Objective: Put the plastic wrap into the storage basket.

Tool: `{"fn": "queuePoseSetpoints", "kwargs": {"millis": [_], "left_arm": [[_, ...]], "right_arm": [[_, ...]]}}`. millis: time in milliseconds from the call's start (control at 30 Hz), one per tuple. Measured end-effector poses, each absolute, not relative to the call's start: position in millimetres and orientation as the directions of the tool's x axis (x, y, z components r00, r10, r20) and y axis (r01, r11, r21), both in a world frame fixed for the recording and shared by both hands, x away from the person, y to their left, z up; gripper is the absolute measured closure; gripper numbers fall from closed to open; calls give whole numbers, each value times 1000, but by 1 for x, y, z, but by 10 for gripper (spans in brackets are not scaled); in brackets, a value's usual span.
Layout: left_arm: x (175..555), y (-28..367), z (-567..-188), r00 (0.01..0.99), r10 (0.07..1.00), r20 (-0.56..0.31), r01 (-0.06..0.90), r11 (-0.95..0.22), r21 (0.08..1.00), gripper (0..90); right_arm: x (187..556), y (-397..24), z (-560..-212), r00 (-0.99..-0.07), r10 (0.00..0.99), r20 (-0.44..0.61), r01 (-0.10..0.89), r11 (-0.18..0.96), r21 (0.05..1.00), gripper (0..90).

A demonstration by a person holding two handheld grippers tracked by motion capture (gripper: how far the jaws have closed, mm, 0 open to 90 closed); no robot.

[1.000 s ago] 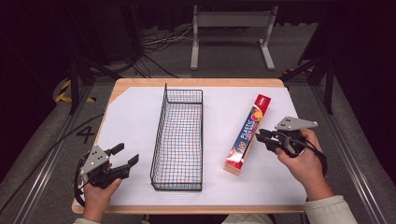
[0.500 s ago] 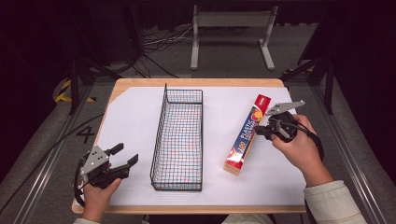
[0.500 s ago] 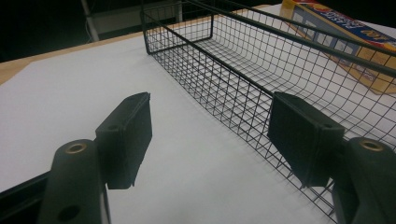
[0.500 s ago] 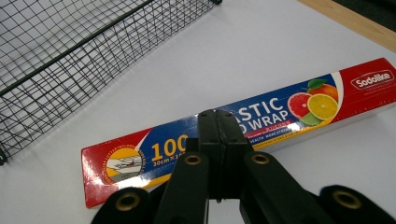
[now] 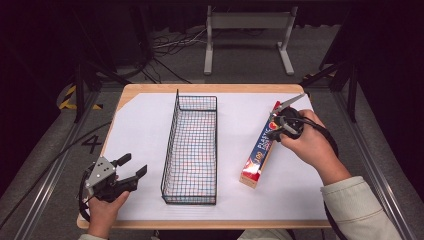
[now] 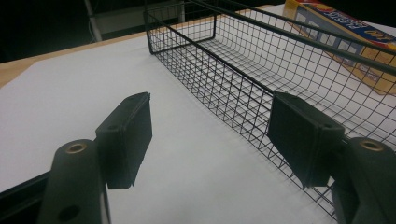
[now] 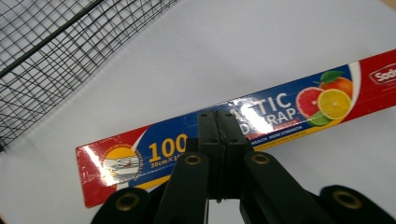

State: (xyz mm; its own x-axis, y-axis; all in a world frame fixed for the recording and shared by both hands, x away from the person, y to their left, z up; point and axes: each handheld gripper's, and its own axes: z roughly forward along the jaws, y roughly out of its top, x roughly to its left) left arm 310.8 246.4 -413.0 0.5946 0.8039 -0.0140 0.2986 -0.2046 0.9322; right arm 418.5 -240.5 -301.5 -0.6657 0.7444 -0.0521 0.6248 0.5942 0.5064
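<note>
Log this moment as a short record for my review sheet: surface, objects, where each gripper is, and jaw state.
surface: white sheet covering a wooden table
basket: black wire basket, long and narrow, middle of the sheet, nothing in it
box: plastic wrap box lying flat, to the right of the basket and apart from it
left gripper: left gripper at the near left corner, jaws wide apart, pointing toward the basket, holding nothing
right gripper: right gripper above the box's far half, jaws closed together, pointing down at its printed top
contact: cannot tell whether the tips touch the box
</note>
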Motion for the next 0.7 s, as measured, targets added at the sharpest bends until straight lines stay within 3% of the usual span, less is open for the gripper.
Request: {"fn": "queuePoseSetpoints", "kwargs": {"millis": [267, 700], "left_arm": [[311, 247, -413, 589, 808, -13, 300, -204, 932, 309], [311, 246, -414, 591, 806, -12, 302, -207, 930, 308]], "right_arm": [[427, -226, -307, -676, 735, -56, 641, 623, 448, 900], [436, -201, -331, -697, 716, -22, 638, 634, 437, 900]]}}
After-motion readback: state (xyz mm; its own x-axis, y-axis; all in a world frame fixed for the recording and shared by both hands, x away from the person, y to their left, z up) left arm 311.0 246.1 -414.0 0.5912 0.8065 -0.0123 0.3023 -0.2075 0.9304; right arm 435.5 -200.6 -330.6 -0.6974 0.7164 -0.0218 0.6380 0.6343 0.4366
